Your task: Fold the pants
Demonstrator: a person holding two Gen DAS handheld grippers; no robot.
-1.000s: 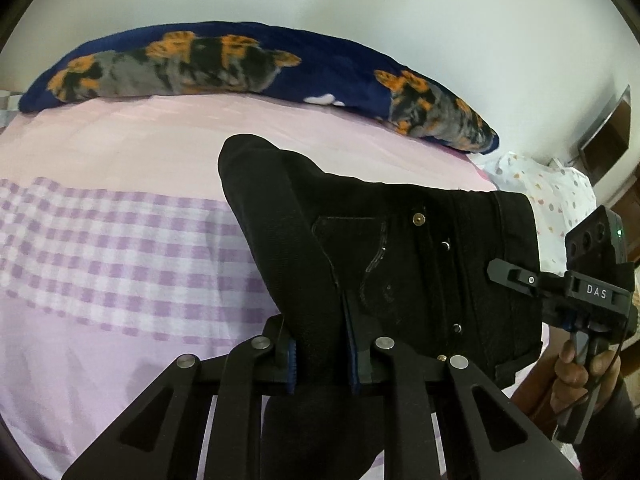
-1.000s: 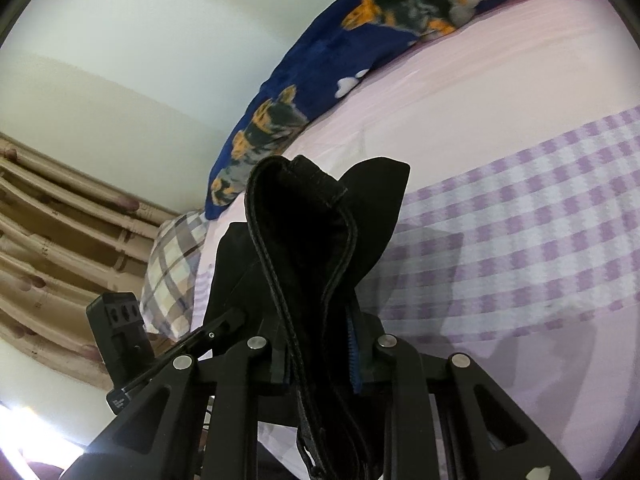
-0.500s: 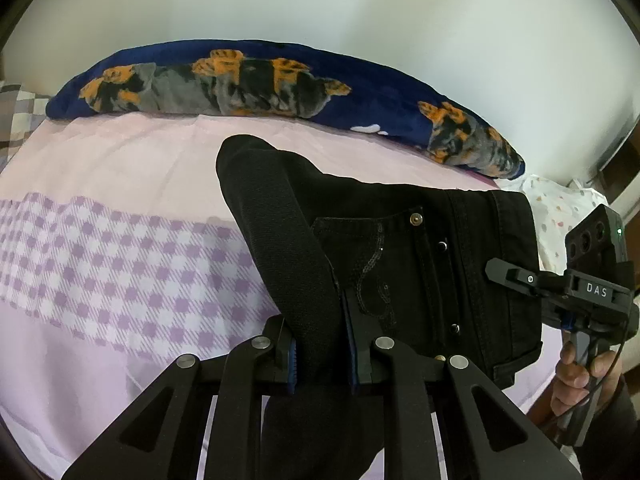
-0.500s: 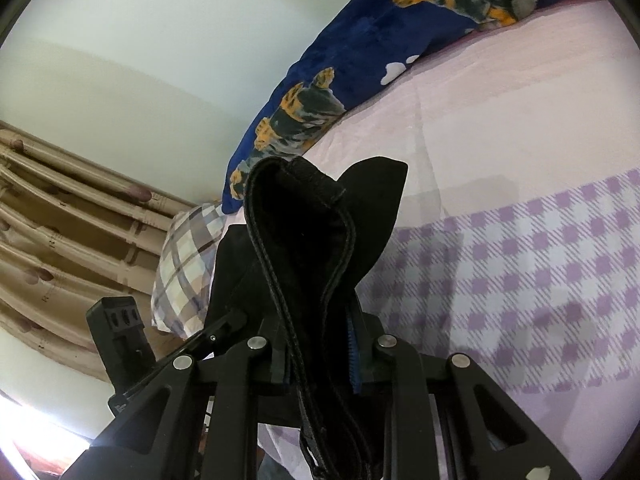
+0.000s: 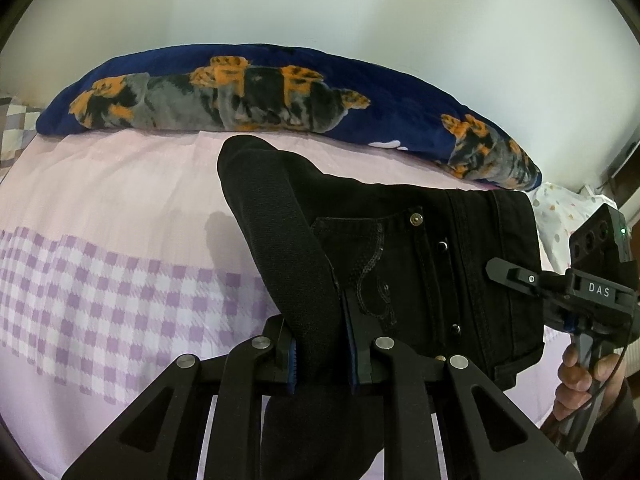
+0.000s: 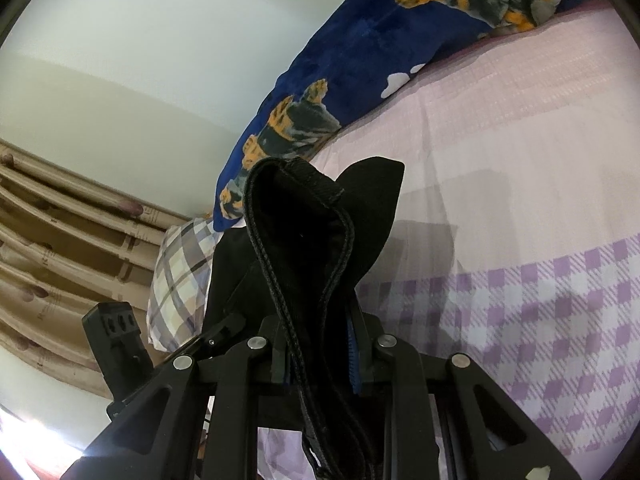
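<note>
The black pants (image 5: 404, 264) hang stretched in the air above the bed, waistband held between my two grippers. My left gripper (image 5: 322, 360) is shut on one end of the waistband, the fabric bunched between its pads. My right gripper (image 6: 320, 356) is shut on the other end of the pants (image 6: 304, 248). In the left wrist view the right gripper (image 5: 568, 292) shows at the right, gripping the waistband side with a hand under it. In the right wrist view the left gripper (image 6: 120, 340) shows at the lower left.
The bed (image 5: 120, 208) has a pink sheet with a purple checked band. A navy blanket with orange and grey dogs (image 5: 256, 96) lies along the far edge by the wall. A plaid pillow (image 6: 180, 280) and brown curtains (image 6: 60, 240) are at the left.
Both grippers have tilted upward with the pants; the blanket and wall fill more of each view. The grips on the waistband are unchanged.
</note>
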